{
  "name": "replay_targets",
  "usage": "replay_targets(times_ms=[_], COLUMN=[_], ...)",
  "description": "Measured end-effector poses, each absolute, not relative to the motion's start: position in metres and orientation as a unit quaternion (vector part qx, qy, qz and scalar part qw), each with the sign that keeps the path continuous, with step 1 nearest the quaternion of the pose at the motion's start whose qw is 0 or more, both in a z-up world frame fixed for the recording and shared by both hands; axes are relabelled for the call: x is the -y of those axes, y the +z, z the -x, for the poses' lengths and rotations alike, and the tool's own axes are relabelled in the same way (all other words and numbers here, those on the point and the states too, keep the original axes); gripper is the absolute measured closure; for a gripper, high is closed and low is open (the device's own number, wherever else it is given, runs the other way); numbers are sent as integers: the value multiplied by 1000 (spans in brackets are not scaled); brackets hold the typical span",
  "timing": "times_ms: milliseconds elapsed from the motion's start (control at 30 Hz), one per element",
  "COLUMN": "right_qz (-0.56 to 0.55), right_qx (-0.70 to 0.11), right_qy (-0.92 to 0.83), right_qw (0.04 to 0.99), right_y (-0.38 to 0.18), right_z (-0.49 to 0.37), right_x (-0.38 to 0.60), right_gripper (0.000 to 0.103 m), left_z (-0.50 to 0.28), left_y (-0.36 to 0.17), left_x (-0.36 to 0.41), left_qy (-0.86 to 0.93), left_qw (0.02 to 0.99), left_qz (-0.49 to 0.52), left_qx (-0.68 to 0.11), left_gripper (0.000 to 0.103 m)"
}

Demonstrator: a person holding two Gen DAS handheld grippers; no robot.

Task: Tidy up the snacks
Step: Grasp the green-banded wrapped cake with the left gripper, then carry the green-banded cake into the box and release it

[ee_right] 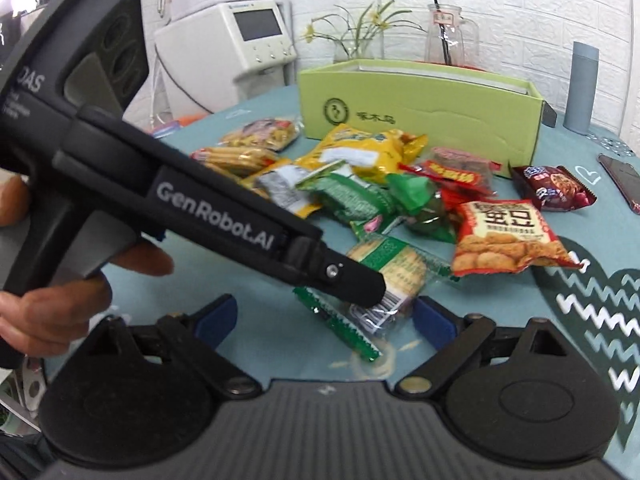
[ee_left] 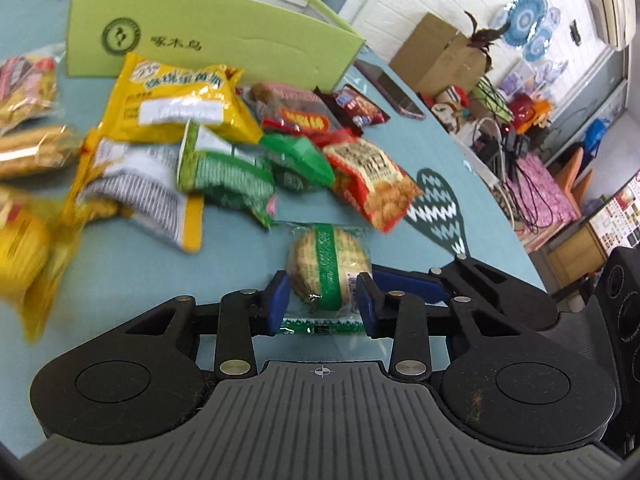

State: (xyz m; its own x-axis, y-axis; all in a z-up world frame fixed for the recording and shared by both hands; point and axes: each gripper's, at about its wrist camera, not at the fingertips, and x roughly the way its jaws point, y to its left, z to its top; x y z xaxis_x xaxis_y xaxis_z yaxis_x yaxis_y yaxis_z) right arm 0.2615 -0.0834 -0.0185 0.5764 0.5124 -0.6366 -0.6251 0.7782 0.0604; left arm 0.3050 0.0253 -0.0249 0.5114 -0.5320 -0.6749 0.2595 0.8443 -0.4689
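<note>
A round biscuit in a clear wrapper with a green band (ee_left: pixel 328 264) lies on the teal tablecloth (ee_left: pixel 132 280), in front of a pile of snack bags. My left gripper (ee_left: pixel 322 304) is shut on it, a blue pad pressing on each side. From the right wrist view the left gripper (ee_right: pixel 364 288) comes in from the left, held by a hand (ee_right: pixel 60 304), its tip on the same biscuit packet (ee_right: pixel 400 264). My right gripper (ee_right: pixel 326 320) stands open just short of the packet, blue pads wide apart, holding nothing. A light green open box (ee_left: pixel 200 36) (ee_right: pixel 420 108) stands behind the pile.
The pile holds a yellow bag (ee_left: pixel 180 100), green packets (ee_left: pixel 224 176) and a red-orange bag (ee_right: pixel 504 236). A phone (ee_right: pixel 624 180) lies to the right, with a grey cylinder (ee_right: pixel 580 88) and a glass jug (ee_right: pixel 448 36) behind the box. The table edge (ee_left: pixel 500 208) curves on the right.
</note>
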Motion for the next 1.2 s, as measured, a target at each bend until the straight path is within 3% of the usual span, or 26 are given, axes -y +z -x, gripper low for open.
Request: replay_targets(times_ms=[133, 267, 400, 467, 500, 533, 567, 667, 900, 1200], right_qz=[65, 77, 76, 82, 89, 94, 93, 89, 98, 102], right_qx=[-328, -316, -324, -331, -326, -322, -324, -326, -249, -212], right_qy=[332, 295, 285, 284, 280, 279, 278, 270, 276, 284], right_qw=[882, 899, 899, 896, 898, 900, 900, 901, 923, 930], right_y=[-17, -13, -15, -20, -22, -21, -20, -16, 37, 83], right_z=[-243, -236, -243, -245, -244, -243, -243, -243, -273, -415], right_x=[84, 86, 81, 76, 74, 73, 72, 73, 70, 61], right_gripper=[10, 10, 10, 13, 19, 33, 33, 33, 30, 31], left_z=[-272, -268, -277, -279, -279, -278, -279, -278, -313, -438], left_y=[-24, -19, -23, -25, -25, -25, -27, -24, 28, 86], left_x=[-29, -45, -53, -48, -45, -42, -39, -37, -41, -45], left_qy=[-241, -210, -218, -224, -226, -230, -237, -233, -236, -210], left_qw=[855, 868, 855, 855, 858, 860, 857, 862, 882, 911], left_qz=[145, 156, 197, 194, 185, 177, 171, 162, 169, 159], left_qx=[-436, -421, -428, -425, -422, -420, -425, -421, -371, -318], left_gripper=[84, 59, 58, 60, 62, 71, 91, 99, 99, 97])
